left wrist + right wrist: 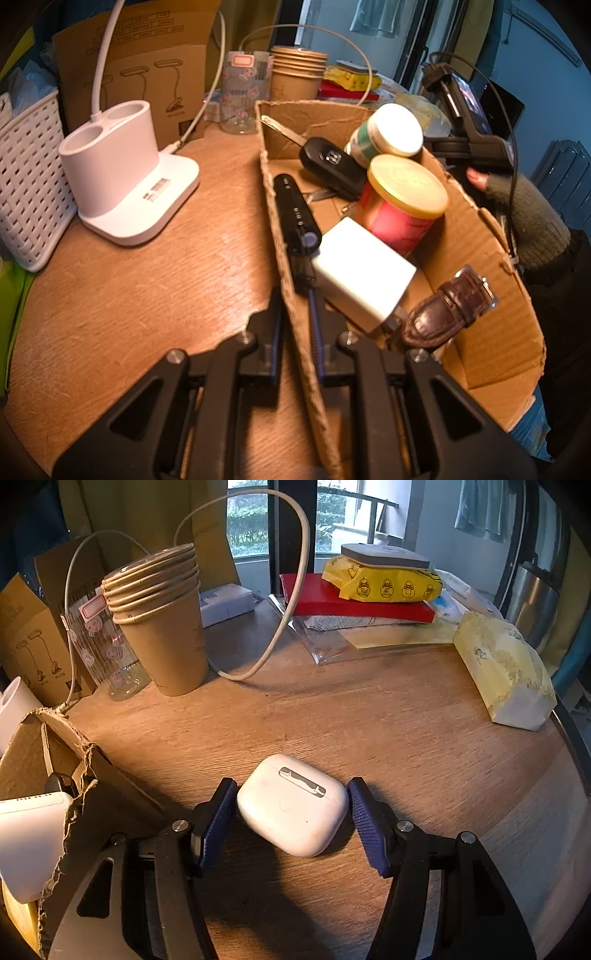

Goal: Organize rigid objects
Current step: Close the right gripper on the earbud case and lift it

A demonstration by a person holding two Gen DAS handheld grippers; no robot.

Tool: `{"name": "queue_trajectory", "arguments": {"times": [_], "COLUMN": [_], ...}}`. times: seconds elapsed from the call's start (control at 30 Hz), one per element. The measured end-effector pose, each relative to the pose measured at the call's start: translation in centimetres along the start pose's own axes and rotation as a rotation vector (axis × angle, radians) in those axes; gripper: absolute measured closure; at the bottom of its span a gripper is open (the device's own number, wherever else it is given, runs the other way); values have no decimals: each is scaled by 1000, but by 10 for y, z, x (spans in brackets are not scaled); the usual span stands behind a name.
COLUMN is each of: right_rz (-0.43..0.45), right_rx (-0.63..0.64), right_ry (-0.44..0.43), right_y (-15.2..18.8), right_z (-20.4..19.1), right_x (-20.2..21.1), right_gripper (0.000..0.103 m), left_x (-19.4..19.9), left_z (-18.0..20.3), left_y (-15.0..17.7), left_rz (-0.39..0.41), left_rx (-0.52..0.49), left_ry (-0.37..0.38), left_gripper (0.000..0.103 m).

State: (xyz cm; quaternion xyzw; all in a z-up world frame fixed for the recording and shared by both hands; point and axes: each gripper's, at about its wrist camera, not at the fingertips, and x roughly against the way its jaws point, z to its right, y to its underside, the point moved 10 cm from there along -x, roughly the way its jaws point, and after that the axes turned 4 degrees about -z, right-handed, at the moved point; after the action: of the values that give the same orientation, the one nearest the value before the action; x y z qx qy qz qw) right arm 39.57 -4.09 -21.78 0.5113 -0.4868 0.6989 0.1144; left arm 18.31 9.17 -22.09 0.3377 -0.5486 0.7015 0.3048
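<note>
Warm wooden tabletop (369, 720) carries everything. Right gripper (291, 812) stands released, its blue pads (369, 830) flanking a white earbud case (291, 805) that lies flat on the wood, small gaps on both sides. Left gripper (295, 332) is clenched on the near wall of a cardboard box (498, 314) (torn edges), which holds a white charger (362, 273), black key fob (332, 166), two jars and a brown watch strap (447, 310). Stacked paper cups (162, 620) stand behind.
</note>
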Motion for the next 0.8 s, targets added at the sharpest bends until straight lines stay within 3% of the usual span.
{"name": "queue_trajectory", "arguments": {"times": [0.47,0.8], "right_rz": [31,106], "right_rx": [14,34], "right_ry": [12,-1], "right_y": [1,3], "right_z": [-6,-24], "right_x": [22,78], "right_gripper": [41,41], "left_x": [0,0], "left_z": [0,0], "left_y": [0,0], "left_rz": [0,0], "left_rx": [0,0], "left_ry": [0,0], "left_gripper": [88,88]}}
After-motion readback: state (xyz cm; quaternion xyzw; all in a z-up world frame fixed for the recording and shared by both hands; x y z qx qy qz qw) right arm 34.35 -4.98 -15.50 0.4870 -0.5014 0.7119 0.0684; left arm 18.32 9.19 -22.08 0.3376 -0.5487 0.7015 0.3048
